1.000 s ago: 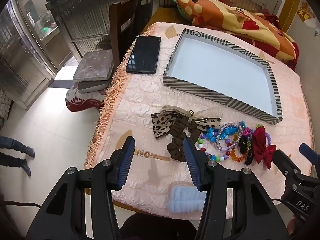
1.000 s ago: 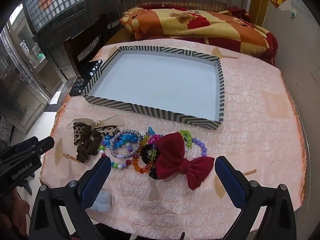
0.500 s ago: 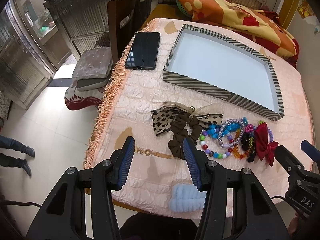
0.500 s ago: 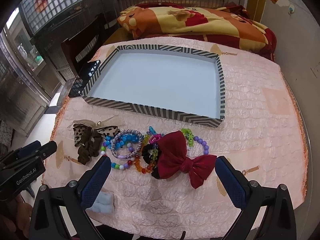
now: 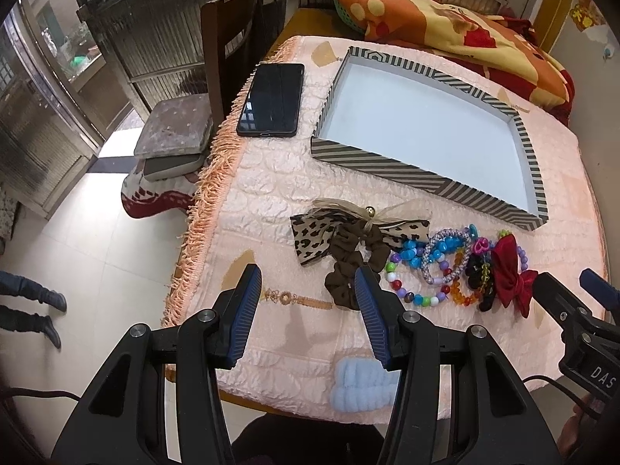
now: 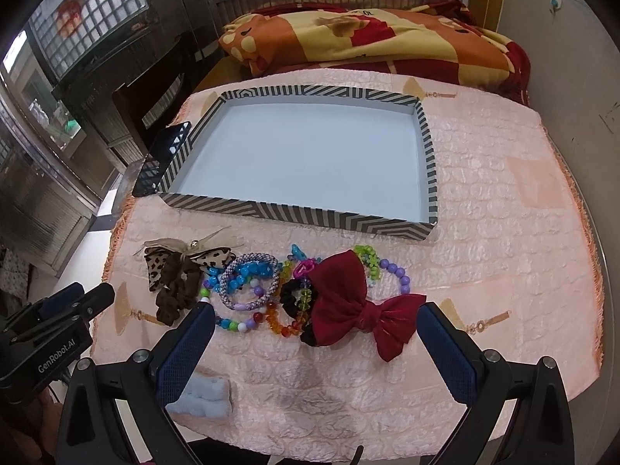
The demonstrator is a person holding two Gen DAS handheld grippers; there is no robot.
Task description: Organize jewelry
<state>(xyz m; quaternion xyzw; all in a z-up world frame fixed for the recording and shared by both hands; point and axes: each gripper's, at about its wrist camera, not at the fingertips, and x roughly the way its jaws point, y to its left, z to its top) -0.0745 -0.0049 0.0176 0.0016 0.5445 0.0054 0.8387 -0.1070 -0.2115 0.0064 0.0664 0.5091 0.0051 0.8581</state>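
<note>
1. Jewelry is lying in a row along the near part of the desk (image 5: pixel 271 193) in the left wrist view, with the striped tray (image 5: pixel 387 162) sitting beyond it toward the far right corner, its pale floor bare.
2. The left hand-held gripper (image 5: pixel 306 302) is hovering over the near left part of the desk with its blue fingers (image 5: pixel 246 310) spread and nothing between them.
3. The leopard-print bow (image 5: pixel 314 236) and the brown scrunchie (image 5: pixel 348 271) are lying at the left end of the row, the scrunchie just beside the right finger's tip.
4. The beaded bracelets (image 5: pixel 438 255) are overlapping each other in the middle, and the red bow (image 5: pixel 511 271) is closing the row on the right.
5. A black phone (image 5: pixel 271 99) is resting near the desk's far left edge, beside the tray, and a light blue fluffy item (image 5: pixel 360 383) is sitting at the near edge.
6. In the right wrist view, the right hand-held gripper (image 6: pixel 316 337) is hanging above the near edge with its fingers (image 6: pixel 186 352) spread wide and pinching nothing.
7. The red bow (image 6: pixel 348 306) is lying between those fingertips and just beyond them, touching a black scrunchie (image 6: pixel 294 298) and the bracelets (image 6: pixel 248 283).
8. The tray (image 6: pixel 294 213) is standing farther back, apart from the row, nearer the far left corner than the right edge.
</note>
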